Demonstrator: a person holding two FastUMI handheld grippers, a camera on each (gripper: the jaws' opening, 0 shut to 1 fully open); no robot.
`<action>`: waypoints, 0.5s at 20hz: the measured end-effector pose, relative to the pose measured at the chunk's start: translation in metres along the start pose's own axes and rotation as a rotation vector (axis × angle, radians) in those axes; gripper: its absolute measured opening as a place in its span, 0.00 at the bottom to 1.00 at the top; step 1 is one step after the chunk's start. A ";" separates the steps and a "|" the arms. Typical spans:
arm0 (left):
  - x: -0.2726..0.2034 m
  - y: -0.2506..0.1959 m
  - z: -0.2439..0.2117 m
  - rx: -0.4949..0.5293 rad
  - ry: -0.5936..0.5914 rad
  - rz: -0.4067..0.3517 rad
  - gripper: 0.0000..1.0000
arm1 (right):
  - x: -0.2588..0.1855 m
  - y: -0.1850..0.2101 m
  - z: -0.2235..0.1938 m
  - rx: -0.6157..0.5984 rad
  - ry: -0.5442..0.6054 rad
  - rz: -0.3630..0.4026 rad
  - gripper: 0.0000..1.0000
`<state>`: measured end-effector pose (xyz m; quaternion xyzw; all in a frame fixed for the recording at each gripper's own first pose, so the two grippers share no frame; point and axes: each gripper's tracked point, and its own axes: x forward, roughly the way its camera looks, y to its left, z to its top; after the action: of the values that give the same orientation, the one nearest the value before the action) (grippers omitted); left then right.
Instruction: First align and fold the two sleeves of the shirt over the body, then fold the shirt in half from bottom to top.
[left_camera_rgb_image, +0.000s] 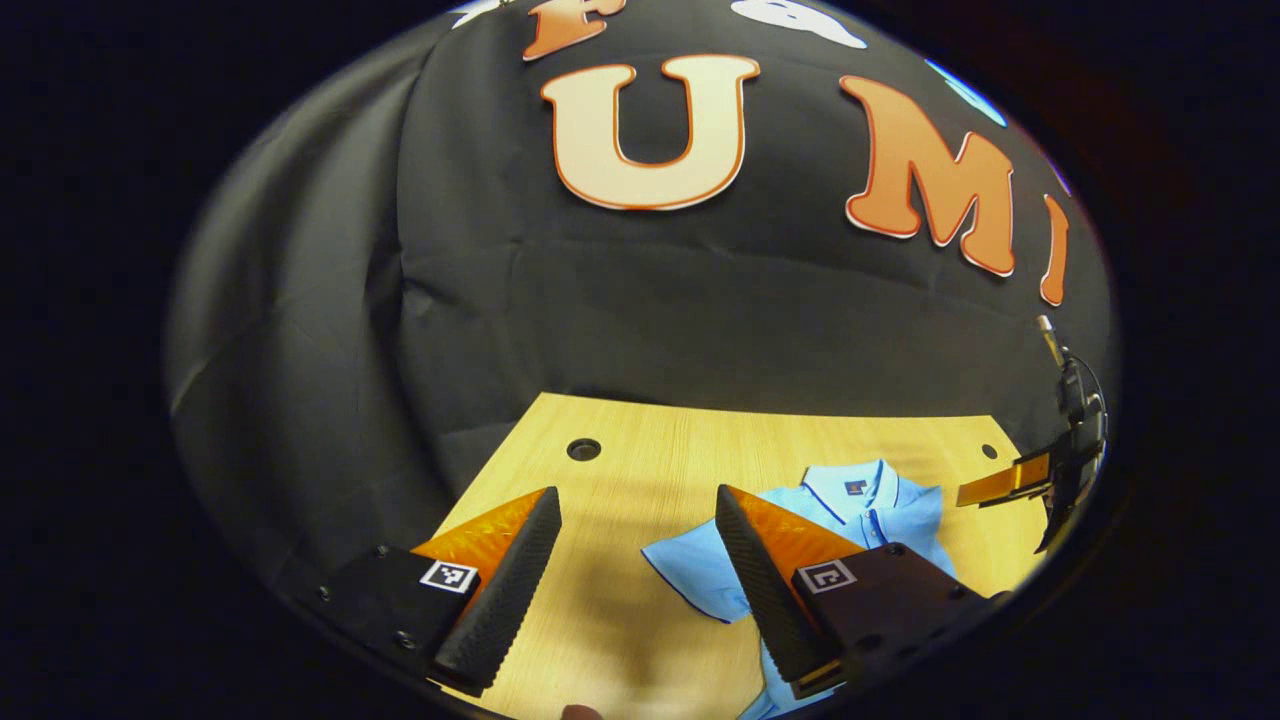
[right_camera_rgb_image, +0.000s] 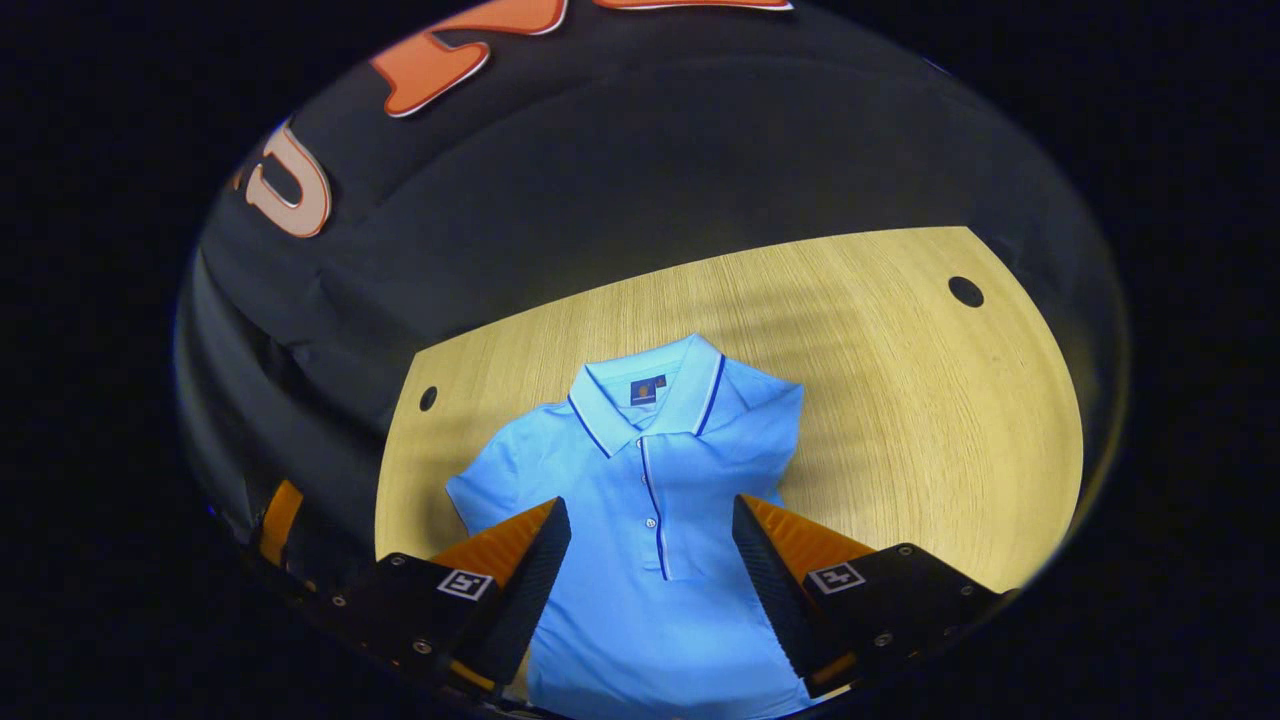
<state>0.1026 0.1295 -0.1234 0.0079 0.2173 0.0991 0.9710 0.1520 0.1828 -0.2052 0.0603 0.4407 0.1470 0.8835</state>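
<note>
A light blue polo shirt (right_camera_rgb_image: 640, 580) lies flat and face up on the wooden table (right_camera_rgb_image: 930, 420), collar toward the far edge. In the right gripper view one short sleeve (right_camera_rgb_image: 485, 492) sticks out to the left, while the other sleeve (right_camera_rgb_image: 780, 405) lies close against the body. My right gripper (right_camera_rgb_image: 650, 505) hovers open over the shirt's chest, nothing between its fingers. My left gripper (left_camera_rgb_image: 638, 500) is open above bare table just left of the shirt (left_camera_rgb_image: 870, 515), one finger (left_camera_rgb_image: 760, 570) overlapping the near sleeve (left_camera_rgb_image: 695, 575). The right gripper (left_camera_rgb_image: 1060, 470) shows far right.
The table (left_camera_rgb_image: 620, 610) has small round holes (left_camera_rgb_image: 583, 449) near its far corners (right_camera_rgb_image: 965, 292). Black cloth wall stands close behind the table's far edge. Bare wood lies on both sides of the shirt.
</note>
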 end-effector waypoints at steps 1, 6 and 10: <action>0.011 -0.002 -0.005 -0.017 0.038 -0.007 1.00 | -0.003 -0.004 0.000 0.004 -0.005 -0.003 0.98; 0.059 -0.020 -0.047 -0.112 0.297 -0.065 1.00 | -0.020 -0.018 -0.009 0.031 0.020 0.015 0.98; 0.089 -0.028 -0.088 -0.173 0.506 -0.054 1.00 | -0.027 -0.032 -0.016 0.074 0.033 0.031 0.98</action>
<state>0.1499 0.1169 -0.2419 -0.1061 0.4438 0.0904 0.8852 0.1307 0.1435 -0.2024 0.0973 0.4595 0.1450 0.8709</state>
